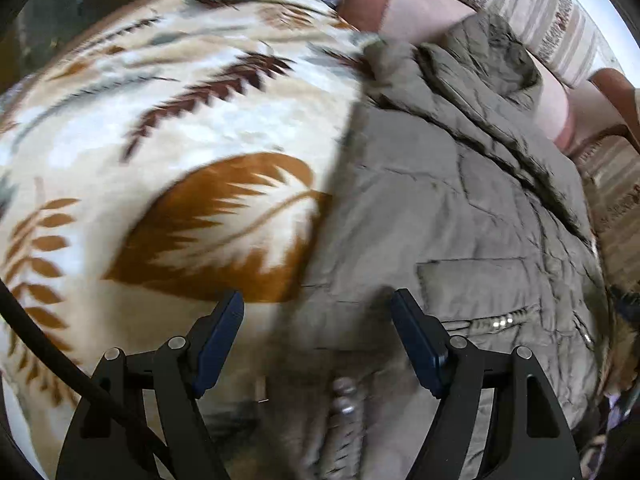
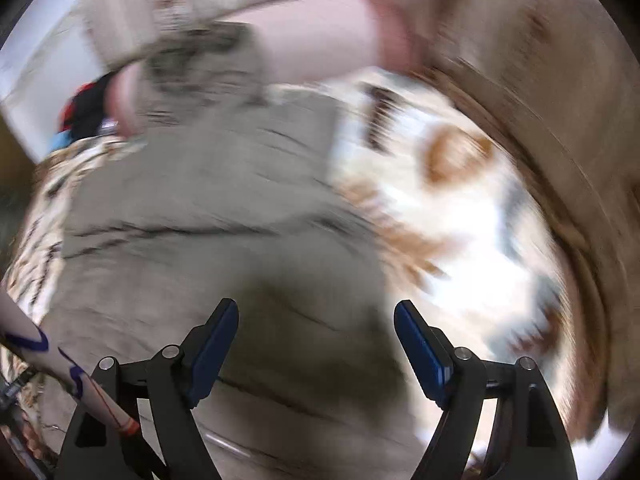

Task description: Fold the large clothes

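Olive quilted jacket [image 1: 460, 208] is laid flat on a leaf-print blanket [image 1: 180, 140]. Left gripper [image 1: 317, 340] and right gripper [image 2: 316, 344] are held above it, fingers spread, nothing gripped. Judged bulky, soft, puffy; hem or sleeve edge is best pinched.

The left gripper [image 1: 317, 304] hung open over the jacket [image 1: 460, 220], the blanket [image 1: 180, 140] at ten o'clock

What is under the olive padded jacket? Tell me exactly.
The olive padded jacket lies on a leaf-patterned blanket, which shows along its edge in both views. What lies beneath the blanket, and beneath the jacket's middle, is covered. Both tongs, left and right, hang open above it.
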Available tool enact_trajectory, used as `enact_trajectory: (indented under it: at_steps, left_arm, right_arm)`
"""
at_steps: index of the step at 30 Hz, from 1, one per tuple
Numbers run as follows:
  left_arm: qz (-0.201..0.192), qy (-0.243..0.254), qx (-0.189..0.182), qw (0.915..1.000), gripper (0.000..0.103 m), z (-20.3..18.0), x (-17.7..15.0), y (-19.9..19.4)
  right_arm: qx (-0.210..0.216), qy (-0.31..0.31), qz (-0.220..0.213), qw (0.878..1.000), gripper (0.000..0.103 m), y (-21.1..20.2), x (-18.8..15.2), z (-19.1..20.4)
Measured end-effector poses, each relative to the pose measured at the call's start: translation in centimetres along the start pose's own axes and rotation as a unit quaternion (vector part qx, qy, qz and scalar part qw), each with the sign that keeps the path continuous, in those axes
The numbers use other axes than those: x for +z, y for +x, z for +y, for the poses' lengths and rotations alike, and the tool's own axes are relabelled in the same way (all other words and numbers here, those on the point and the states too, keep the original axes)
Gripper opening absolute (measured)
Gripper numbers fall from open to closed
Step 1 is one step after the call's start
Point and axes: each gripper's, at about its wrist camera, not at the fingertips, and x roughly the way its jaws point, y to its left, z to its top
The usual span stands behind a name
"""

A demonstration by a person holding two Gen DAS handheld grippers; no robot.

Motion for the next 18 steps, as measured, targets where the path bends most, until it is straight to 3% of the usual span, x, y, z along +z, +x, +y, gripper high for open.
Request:
enact_trajectory:
  at_steps: [2, 3, 4, 7, 10, 15, 18]
  left_arm:
    - [0.011, 0.008, -0.017, 0.9998, 0.074, -0.9, -0.2, 0.7]
    - [0.02, 0.012, -0.021, 0.9995, 0.065, -1.4, -0.4, 1.1]
    - [0.02, 0.015, -0.012, 0.9996, 0.064, -1.8, -0.7, 1.3]
    - [0.019, 0.03, -0.005, 0.9994, 0.051, -2.8, -1.3, 0.8]
    - [0.022, 0.031, -0.005, 0.9993, 0.048, -3.2, -1.8, 0.3]
    - [0.016, 0.05, 0.024, 0.9983, 0.048, -4.1, -2.4, -0.1]
    - [0.01, 0.05, 0.041, 0.9979, 0.048, -4.2, -2.1, -1.1]
  right_arm:
    - [-0.008, 0.011, 0.016, 1.0, 0.084, 0.7, -1.7, -1.8]
    - [-0.01, 0.012, 0.025, 1.0, 0.084, 1.1, -2.3, -2.2]
    - [-0.005, 0.012, 0.038, 0.999, 0.083, 1.7, -3.0, -2.3]
    - [0.044, 0.017, 0.069, 0.997, 0.04, 3.2, -4.0, -2.4]
    - [0.049, 0.021, 0.059, 0.997, 0.022, 2.8, -3.4, -2.4]
    - [0.05, 0.028, 0.061, 0.996, 0.02, 3.3, -2.9, -3.1]
    - [0.022, 0.008, 0.048, 0.999, 0.029, 2.8, -3.5, -2.2]
